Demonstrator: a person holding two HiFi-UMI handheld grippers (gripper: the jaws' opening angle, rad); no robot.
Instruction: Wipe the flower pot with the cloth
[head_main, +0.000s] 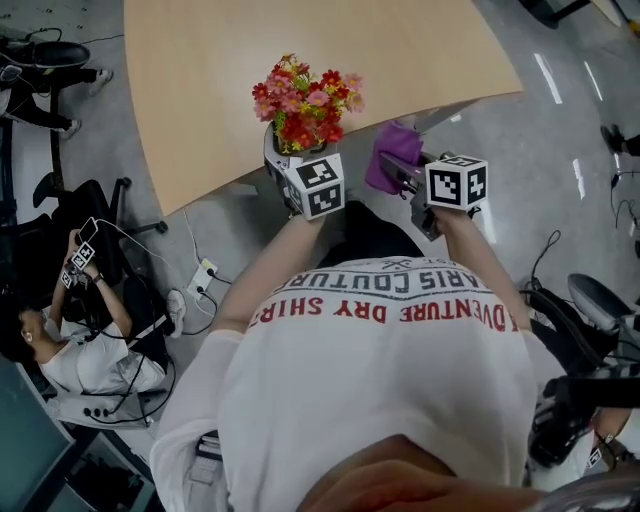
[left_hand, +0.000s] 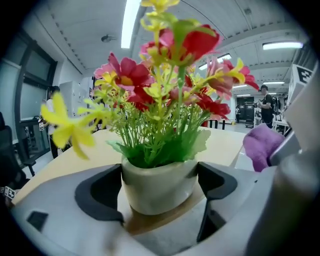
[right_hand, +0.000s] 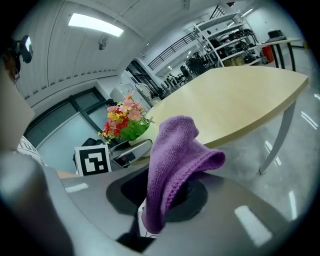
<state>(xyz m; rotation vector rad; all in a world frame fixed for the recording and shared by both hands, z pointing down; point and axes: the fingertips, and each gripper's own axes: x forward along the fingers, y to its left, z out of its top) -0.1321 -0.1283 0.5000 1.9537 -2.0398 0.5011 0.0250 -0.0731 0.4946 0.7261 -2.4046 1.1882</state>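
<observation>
lab-office | metal racks (right_hand: 235, 37) | strip lights (right_hand: 95, 25) | office chairs (head_main: 75, 205)

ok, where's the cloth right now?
Head view, centre-right: purple cloth pinched in the right gripper, just right of the flower pot at the table's near edge.

Flower pot (left_hand: 157, 187) at table's (head_main: 400, 60) near edge, cloth (head_main: 392, 155) right of it.

The flower pot (left_hand: 157, 187) looks like smooth, matt, pale ceramic, and its flowers (left_hand: 200, 45) look plastic. At its 3 o'clock in the left gripper view, the purple cloth (left_hand: 262, 145) is a nubbly knit. The table (head_main: 330, 90) is matt light wood, the floor (head_main: 560, 150) glossy grey.
</observation>
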